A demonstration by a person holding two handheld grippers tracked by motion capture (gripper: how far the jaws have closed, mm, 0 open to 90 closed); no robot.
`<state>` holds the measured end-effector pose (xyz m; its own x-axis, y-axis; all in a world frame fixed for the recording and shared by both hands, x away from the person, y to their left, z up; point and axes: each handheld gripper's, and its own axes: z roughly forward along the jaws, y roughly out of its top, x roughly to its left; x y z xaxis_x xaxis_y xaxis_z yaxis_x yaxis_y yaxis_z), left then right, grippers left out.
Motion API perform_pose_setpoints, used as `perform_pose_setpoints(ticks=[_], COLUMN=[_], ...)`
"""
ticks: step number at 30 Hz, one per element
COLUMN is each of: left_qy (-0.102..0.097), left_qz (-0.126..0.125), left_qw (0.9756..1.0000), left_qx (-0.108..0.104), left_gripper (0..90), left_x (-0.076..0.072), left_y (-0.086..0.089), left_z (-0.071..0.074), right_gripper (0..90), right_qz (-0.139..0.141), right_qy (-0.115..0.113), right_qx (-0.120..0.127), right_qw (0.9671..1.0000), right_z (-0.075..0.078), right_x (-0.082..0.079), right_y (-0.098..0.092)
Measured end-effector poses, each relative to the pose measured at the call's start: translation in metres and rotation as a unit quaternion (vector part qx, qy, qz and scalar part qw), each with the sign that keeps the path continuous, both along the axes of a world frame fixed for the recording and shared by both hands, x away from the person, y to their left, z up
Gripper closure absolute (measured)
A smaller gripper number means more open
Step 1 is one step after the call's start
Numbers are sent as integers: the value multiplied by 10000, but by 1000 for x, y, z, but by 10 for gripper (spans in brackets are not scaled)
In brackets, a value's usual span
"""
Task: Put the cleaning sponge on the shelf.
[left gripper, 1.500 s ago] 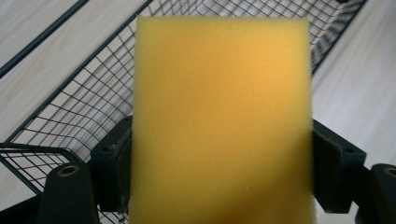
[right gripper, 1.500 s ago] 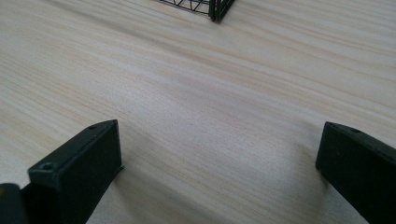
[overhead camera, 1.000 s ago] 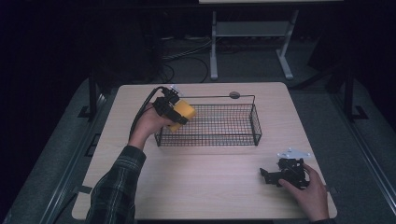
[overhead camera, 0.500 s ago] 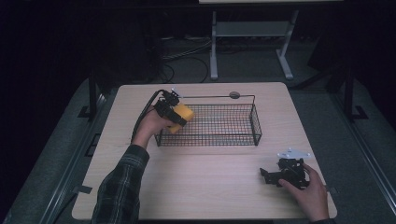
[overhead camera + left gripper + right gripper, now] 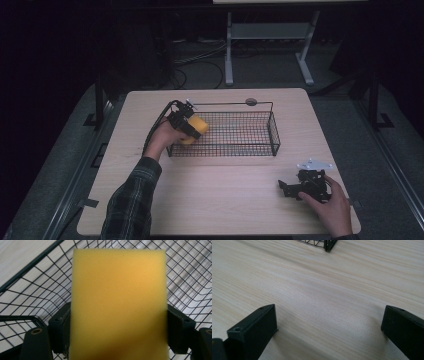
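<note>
One item carried: yellow rectangular foam sponge [image 5: 117, 305], pinched at its sides by the left claw [image 5: 186, 121], over the left end of the black wire-mesh basket [image 5: 260, 145].
Reason for hold: side pinch leaves the sponge's face free, probably for lowering inside the mesh walls.
Right claw [image 5: 300, 186]: spread wide, nothing between, resting low on the pale wooden tabletop [image 5: 225, 200], well apart from the basket.
Obstacles: basket rim and thin handle bar [image 5: 230, 103] beside the sponge.
Surroundings: metal stand legs [image 5: 265, 55] beyond the tabletop.

Yellow sponge [image 5: 194, 128] in left gripper [image 5: 186, 121], seemingly inside wire basket's [image 5: 274, 134] left end.
</note>
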<state>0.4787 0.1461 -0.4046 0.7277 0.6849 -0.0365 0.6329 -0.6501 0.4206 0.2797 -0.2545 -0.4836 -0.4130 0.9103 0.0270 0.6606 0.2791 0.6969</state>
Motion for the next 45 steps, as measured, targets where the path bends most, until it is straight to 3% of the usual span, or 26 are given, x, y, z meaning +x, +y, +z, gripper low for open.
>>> perform_pose_setpoints(ticks=[24,33,45], left_qy=[75,-46,-170], left_qz=[-46,-10,-49], left_qw=[10000,9999,9994], left_qx=[47,-111,-300], left_gripper=[187,188,142], left_x=[-2,-5,-20], left_y=[0,7,19], left_z=[0,11,30], right_gripper=[0,0,0], right_qz=[0,-4,-3], right_qy=[0,3,3], right_qx=[-1,0,0], right_qw=[10000,10000,10000], right_z=[0,0,0], right_x=[0,0,0], right_y=[0,0,0])
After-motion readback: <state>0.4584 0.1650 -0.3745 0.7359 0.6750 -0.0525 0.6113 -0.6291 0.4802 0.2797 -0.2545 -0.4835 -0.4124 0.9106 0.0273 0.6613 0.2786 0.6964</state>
